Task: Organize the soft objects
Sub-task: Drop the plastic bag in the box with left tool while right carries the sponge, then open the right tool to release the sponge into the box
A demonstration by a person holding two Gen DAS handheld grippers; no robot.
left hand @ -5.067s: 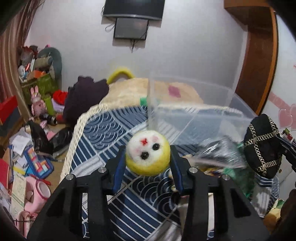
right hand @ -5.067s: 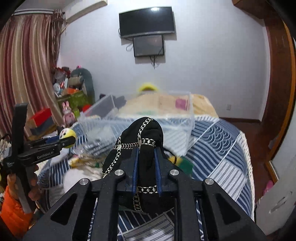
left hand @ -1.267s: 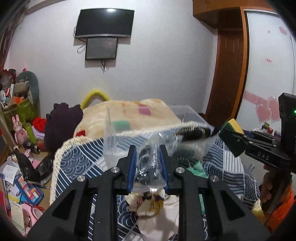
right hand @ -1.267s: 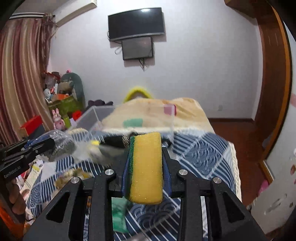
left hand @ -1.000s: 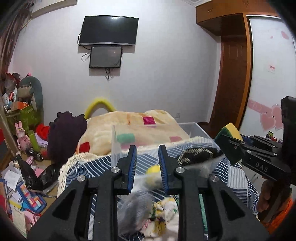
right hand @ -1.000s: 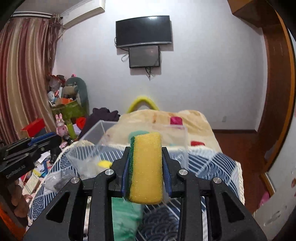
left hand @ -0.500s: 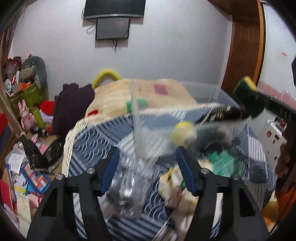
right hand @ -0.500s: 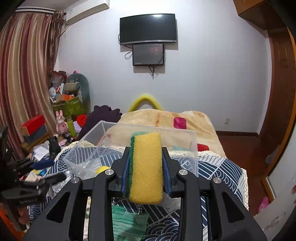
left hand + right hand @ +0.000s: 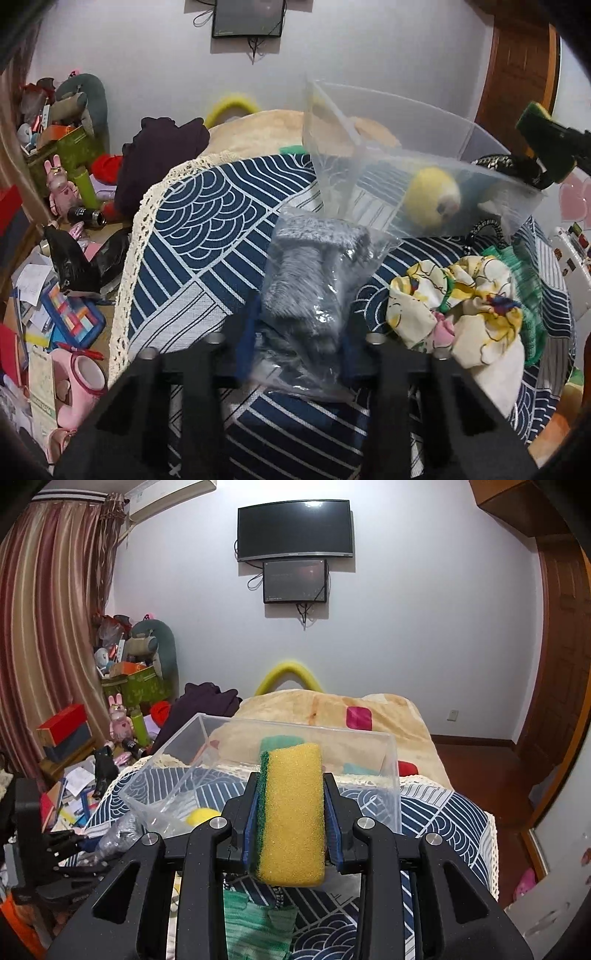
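My left gripper (image 9: 299, 350) is open, its fingers either side of a clear plastic bag of grey fluffy fabric (image 9: 314, 280) lying on the blue patterned bedspread (image 9: 192, 236). A clear plastic bin (image 9: 369, 122) stands just beyond, holding a yellow felt ball (image 9: 430, 201) and a black chained item (image 9: 495, 162). My right gripper (image 9: 290, 816) is shut on a yellow and green sponge (image 9: 291, 812), held above the near edge of the bin (image 9: 295, 727). The right gripper shows at the upper right of the left wrist view (image 9: 546, 147).
A yellow-patterned white cloth (image 9: 465, 306) and a green knit cloth (image 9: 255, 915) lie on the bedspread near the bin. A beige blanket (image 9: 332, 709) covers the far bed. The floor at left is cluttered with toys and boxes (image 9: 62, 288).
My left gripper let go of the plastic bag, opened, and dropped down around it on the bedspread. My right gripper keeps the sponge and has barely moved above the bin.
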